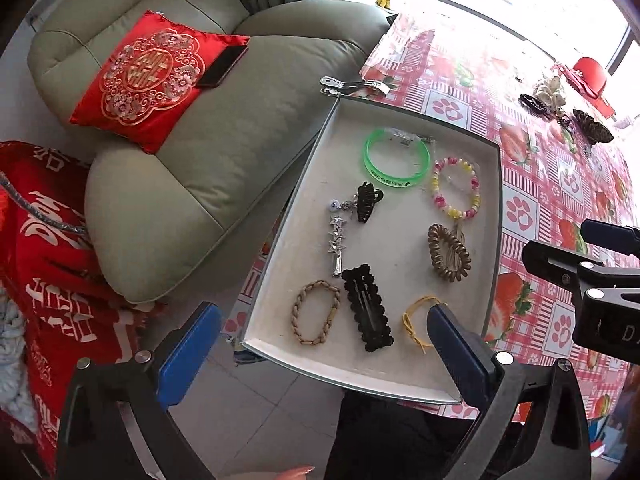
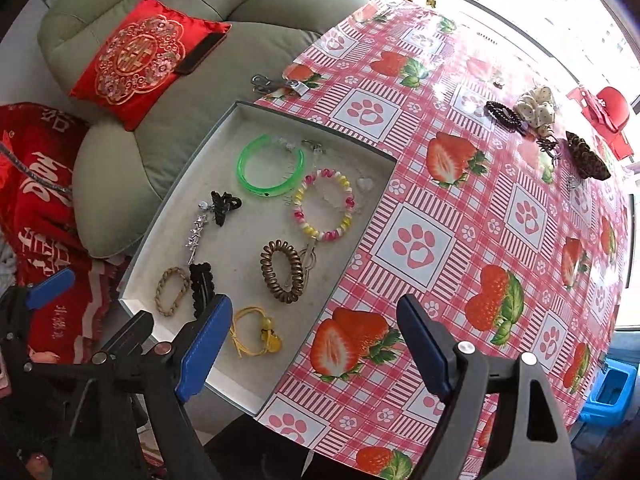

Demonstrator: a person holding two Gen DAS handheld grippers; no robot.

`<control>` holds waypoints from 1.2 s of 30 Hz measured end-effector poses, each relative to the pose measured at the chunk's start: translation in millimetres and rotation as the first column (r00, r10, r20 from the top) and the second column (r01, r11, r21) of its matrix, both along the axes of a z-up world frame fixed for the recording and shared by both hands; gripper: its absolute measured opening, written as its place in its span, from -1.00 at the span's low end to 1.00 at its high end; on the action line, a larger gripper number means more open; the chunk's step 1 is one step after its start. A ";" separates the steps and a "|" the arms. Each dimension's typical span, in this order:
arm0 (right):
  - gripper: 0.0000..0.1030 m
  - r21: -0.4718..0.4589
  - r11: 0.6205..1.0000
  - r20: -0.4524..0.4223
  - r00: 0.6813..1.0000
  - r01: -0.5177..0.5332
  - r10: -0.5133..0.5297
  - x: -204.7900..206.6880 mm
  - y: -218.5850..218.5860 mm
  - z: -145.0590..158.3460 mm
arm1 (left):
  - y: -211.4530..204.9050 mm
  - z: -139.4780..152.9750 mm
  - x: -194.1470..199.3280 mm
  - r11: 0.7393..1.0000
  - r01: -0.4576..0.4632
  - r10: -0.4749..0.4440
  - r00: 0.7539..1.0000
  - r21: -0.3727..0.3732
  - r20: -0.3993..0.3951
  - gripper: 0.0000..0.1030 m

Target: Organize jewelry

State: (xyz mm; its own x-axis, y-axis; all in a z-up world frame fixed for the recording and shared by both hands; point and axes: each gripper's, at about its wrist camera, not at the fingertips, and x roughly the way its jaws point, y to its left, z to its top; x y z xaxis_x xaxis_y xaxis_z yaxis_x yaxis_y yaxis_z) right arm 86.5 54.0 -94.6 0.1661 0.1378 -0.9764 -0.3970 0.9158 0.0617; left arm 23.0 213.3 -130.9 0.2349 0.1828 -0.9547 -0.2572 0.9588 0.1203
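A white tray (image 1: 497, 216) (image 2: 244, 392) lies at the table's edge and holds several pieces. Among them are a green bangle (image 1: 396, 160) (image 2: 270, 168), a pink and yellow bead bracelet (image 1: 456, 188) (image 2: 324, 204), a brown spiral hair tie (image 1: 448, 252) (image 2: 282, 270), a black snap clip (image 1: 368, 308) (image 2: 200, 286), a braided tan bracelet (image 1: 316, 312) (image 2: 172, 290) and a yellow hair tie (image 1: 416, 320) (image 2: 256, 334). My left gripper (image 1: 324, 350) hangs open and empty above the tray's near end. My right gripper (image 2: 314, 348) is open and empty over the tray's right rim.
More loose pieces lie at the table's far right: a black bead bracelet (image 2: 502, 114), a white scrunchie (image 2: 538, 110) and a brown clip (image 2: 586, 156). A metal clasp (image 1: 340, 84) sits behind the tray. A green armchair (image 1: 192, 184) with a red cushion (image 1: 148, 80) stands left.
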 end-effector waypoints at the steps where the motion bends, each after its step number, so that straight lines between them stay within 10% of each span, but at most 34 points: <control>1: 0.68 -0.004 1.000 -0.001 1.000 0.001 -0.001 0.1 -0.1 0.0 | 0.7 1.1 -0.3 1.000 -0.002 0.002 1.000 0.000 0.001 1.00; 36: 0.68 -0.026 1.000 0.012 1.000 -0.011 0.011 -0.8 6.3 7.8 | 12.2 2.4 0.8 1.000 -0.015 0.015 1.000 0.015 -0.006 1.00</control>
